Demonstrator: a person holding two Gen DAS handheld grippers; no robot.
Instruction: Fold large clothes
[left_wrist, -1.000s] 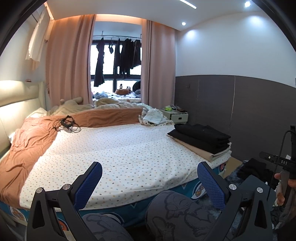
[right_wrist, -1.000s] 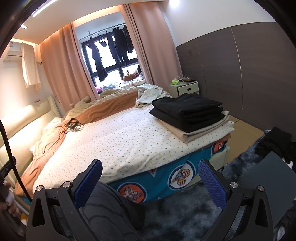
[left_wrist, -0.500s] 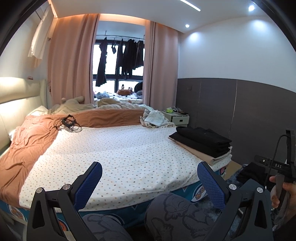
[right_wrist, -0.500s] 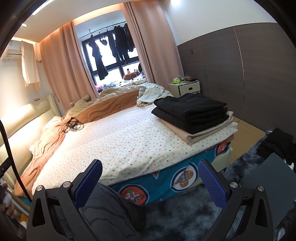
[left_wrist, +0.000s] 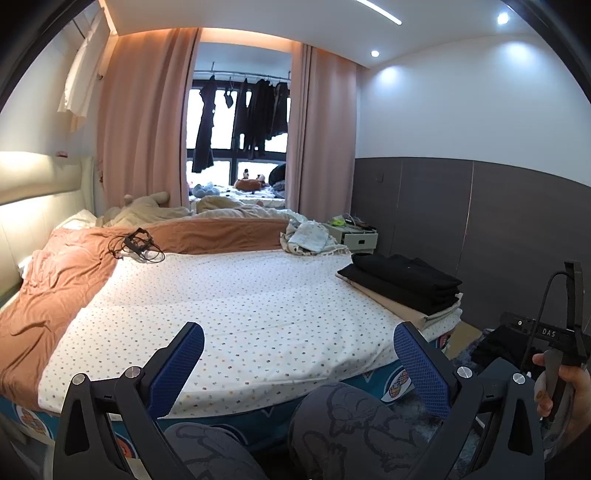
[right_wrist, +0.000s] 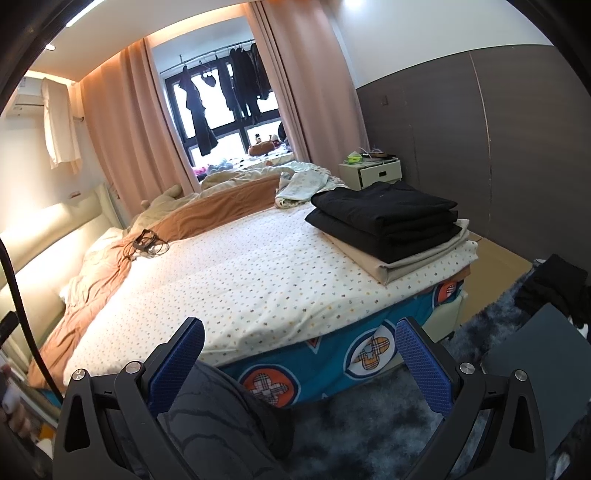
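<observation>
Both tools are held low in front of the bed (left_wrist: 258, 295), above the person's knees (left_wrist: 354, 421), and neither touches any cloth. The left hand-held gripper (left_wrist: 299, 365) has its blue-padded fingers spread wide apart with nothing between them. The right hand-held gripper (right_wrist: 301, 363) stands the same way, fingers parted and empty.

The folded clothes (right_wrist: 388, 218) sit as a neat stack on the far right corner of the dotted sheet (right_wrist: 240, 280): black garments on top and a beige piece (right_wrist: 373, 264) beneath them, near the mattress edge. In the left wrist view the same stack (left_wrist: 402, 282) lies right of the gripper and well apart from it.

An orange blanket (left_wrist: 55, 280) is bunched along the left side and the head of the bed, with a black cable bundle (left_wrist: 136, 245) lying on it. A crumpled pale cloth (left_wrist: 310, 240) rests near the nightstand (left_wrist: 356, 236). More dark clothing (right_wrist: 554, 286) lies on the shaggy rug (right_wrist: 369, 424) at the right.
</observation>
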